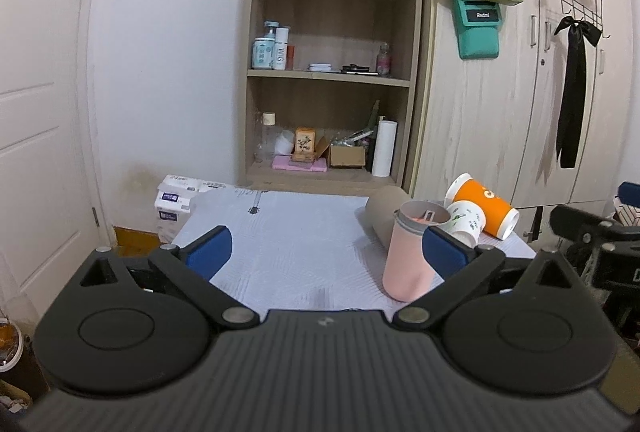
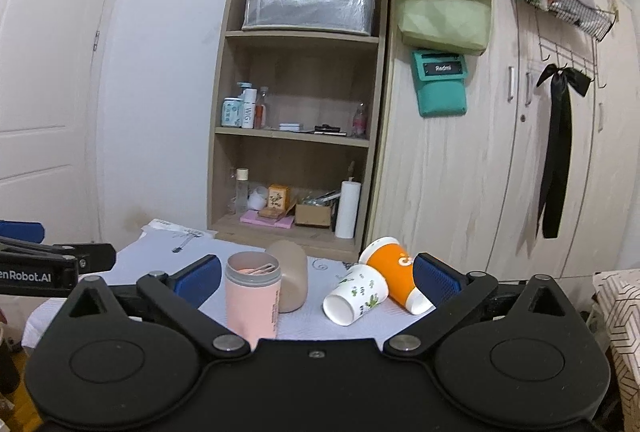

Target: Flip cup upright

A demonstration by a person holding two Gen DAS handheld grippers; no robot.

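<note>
Progress: pink cup (image 2: 252, 298) upright at 9 o'clock on tabletop (image 1: 288, 256). Tan cup (image 2: 290, 280), floral cup (image 2: 354, 294), orange cup (image 2: 398, 278) lie toppled toward 1 o'clock. Left hand-held gripper (image 1: 326, 252) and right hand-held gripper (image 2: 318, 278) both spread wide, holding nothing.

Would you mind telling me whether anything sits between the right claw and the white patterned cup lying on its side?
Nothing visible does. The right claw is open, and the white patterned cup lies between its fingers' lines. The orange cup lies against its far right side, and the upright pink cup stands well to its left.
</note>
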